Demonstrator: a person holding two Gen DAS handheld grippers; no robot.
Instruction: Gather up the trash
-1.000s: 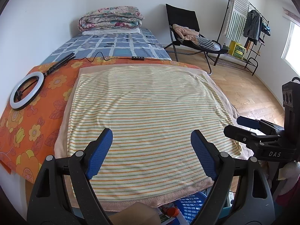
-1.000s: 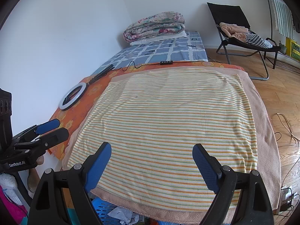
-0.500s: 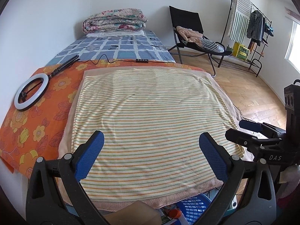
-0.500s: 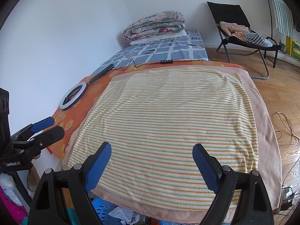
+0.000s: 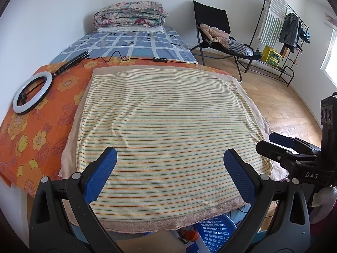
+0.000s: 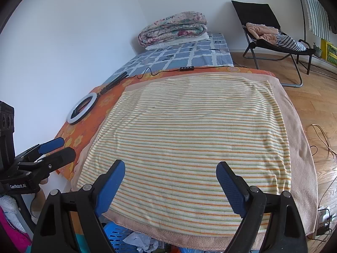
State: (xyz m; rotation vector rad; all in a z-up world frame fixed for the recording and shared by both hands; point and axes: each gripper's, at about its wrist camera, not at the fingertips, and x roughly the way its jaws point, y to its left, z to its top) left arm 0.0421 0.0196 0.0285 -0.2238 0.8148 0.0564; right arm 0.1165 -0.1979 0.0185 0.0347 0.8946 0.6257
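Left claw (image 5: 169, 161) spread wide, holding nothing, above striped towel (image 5: 168, 126). Right claw (image 6: 170, 175) likewise wide, empty, over the same towel. Crumpled paper trash (image 6: 139, 241) sits in blue basket (image 6: 114, 235) under the towel's near edge

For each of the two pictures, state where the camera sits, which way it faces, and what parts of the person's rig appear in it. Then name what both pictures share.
Left wrist: on the left gripper, facing along the bed over the striped towel; its own open fingers show, and the right gripper at the right edge.
Right wrist: on the right gripper, facing the same way; its own open fingers show, and the left gripper at the left edge.
Shared: towel, ring light, folded quilt, chair, blue basket.
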